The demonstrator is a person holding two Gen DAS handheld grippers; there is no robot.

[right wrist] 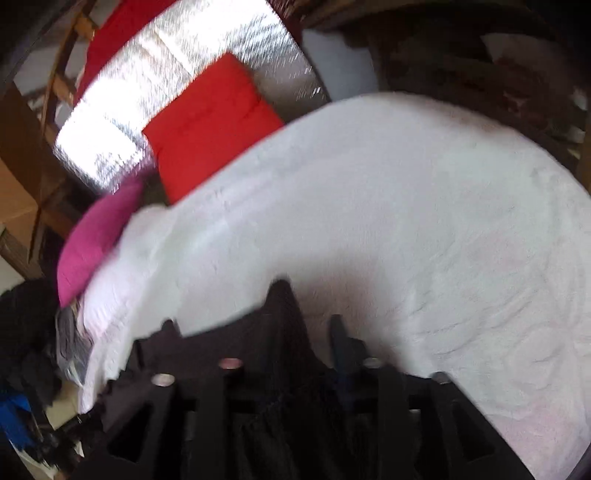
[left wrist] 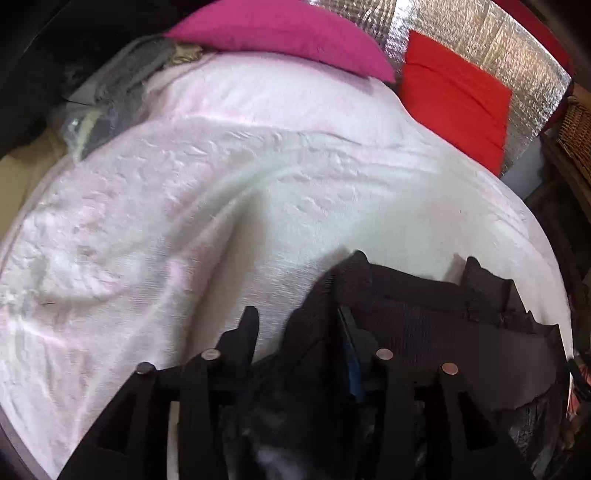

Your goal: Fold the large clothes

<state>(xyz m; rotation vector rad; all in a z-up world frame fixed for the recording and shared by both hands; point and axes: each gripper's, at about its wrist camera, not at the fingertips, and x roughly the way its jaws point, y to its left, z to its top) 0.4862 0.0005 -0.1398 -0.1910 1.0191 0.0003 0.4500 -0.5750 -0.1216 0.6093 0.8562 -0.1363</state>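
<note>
A dark black-brown garment (left wrist: 436, 317) hangs over the near edge of a bed with a white fleecy cover (left wrist: 221, 192). In the left wrist view my left gripper (left wrist: 299, 325) has a bunch of the dark cloth between its fingers, and the cloth trails off to the right. In the right wrist view my right gripper (right wrist: 306, 314) holds another part of the same garment (right wrist: 221, 347), which rises as a peak between the fingers and spreads to the left. The view is blurred. Both grippers hover low over the white cover (right wrist: 406, 221).
A magenta pillow (left wrist: 288, 33) and a red pillow (left wrist: 458, 96) lie at the head of the bed against a silver foil panel (left wrist: 498, 40). Grey clothes (left wrist: 122, 85) are piled at the bed's far left. A wicker basket (left wrist: 576, 133) stands at the right.
</note>
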